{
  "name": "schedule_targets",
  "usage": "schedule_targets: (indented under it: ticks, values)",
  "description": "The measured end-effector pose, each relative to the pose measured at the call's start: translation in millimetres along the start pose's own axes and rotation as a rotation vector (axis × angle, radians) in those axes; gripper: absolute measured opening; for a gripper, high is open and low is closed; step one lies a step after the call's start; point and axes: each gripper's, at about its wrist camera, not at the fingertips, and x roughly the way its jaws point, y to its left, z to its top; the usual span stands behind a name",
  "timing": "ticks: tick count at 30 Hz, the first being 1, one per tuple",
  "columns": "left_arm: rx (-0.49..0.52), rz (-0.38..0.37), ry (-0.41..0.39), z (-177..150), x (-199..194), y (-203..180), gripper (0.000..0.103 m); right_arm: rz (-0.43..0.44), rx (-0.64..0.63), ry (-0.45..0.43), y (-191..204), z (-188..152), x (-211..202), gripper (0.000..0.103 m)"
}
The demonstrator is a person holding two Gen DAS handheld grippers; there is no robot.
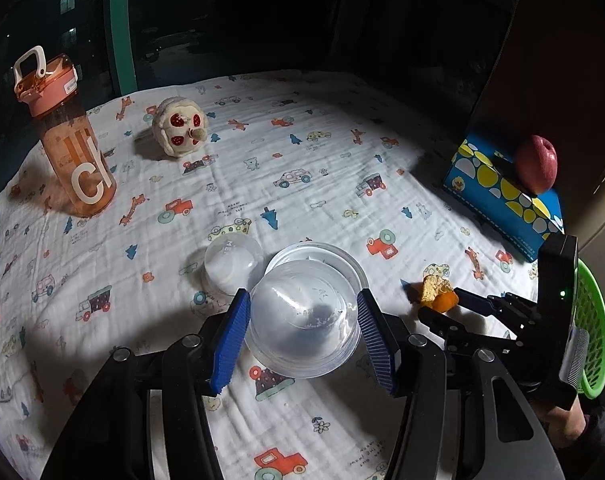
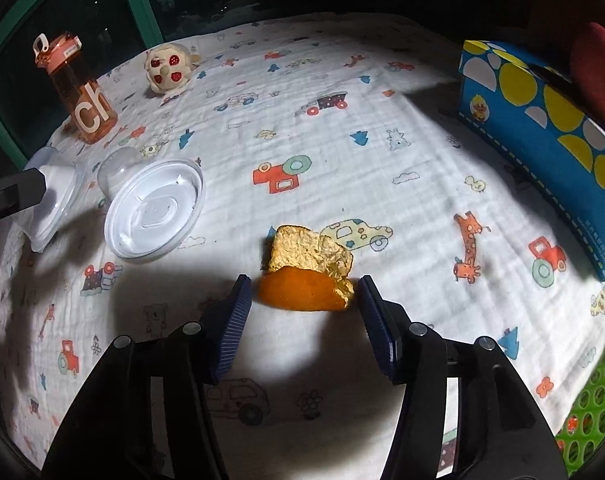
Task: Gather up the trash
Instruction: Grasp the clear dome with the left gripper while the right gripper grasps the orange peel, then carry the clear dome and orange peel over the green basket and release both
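My left gripper [image 1: 304, 312] is shut on a clear plastic cup [image 1: 304, 320], bottom up, held just above the printed cloth; it also shows at the left edge of the right wrist view [image 2: 54, 200]. A clear round lid [image 2: 154, 210] and a small clear cup [image 1: 232, 260] lie beside it. My right gripper [image 2: 302, 296] is open, its jaws on either side of a piece of orange peel [image 2: 308, 268] on the cloth. From the left wrist view the right gripper [image 1: 442, 304] touches the peel [image 1: 436, 292].
A green perforated basket [image 1: 590, 328] sits at the table's right edge. A blue tissue box [image 2: 542, 132] with a red apple [image 1: 536, 164] on it stands at the right. An orange water bottle [image 1: 68, 140] and a plush toy [image 1: 180, 132] stand at the far left.
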Motion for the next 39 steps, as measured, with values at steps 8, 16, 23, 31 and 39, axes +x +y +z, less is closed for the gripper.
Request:
schedule_targets:
  ticks: [8,16,23,31,39]
  values:
    - [-0.001,-0.010,0.004,-4,-1,-4,0.053,-0.040,-0.006,-0.014,1,-5,-5,0.043]
    - [0.014,-0.020,-0.003,-8,-8,-13,0.053,-0.017,0.042,-0.049,-3,-16,-34,0.041]
    - [0.041,-0.049,-0.012,-10,-17,-32,0.053,-0.021,0.069,-0.099,-10,-27,-72,0.041]
    - [0.103,-0.111,-0.025,-13,-28,-76,0.053,-0.065,0.119,-0.167,-40,-52,-124,0.041]
    - [0.193,-0.194,-0.034,-15,-37,-139,0.053,-0.154,0.207,-0.226,-90,-87,-177,0.041]
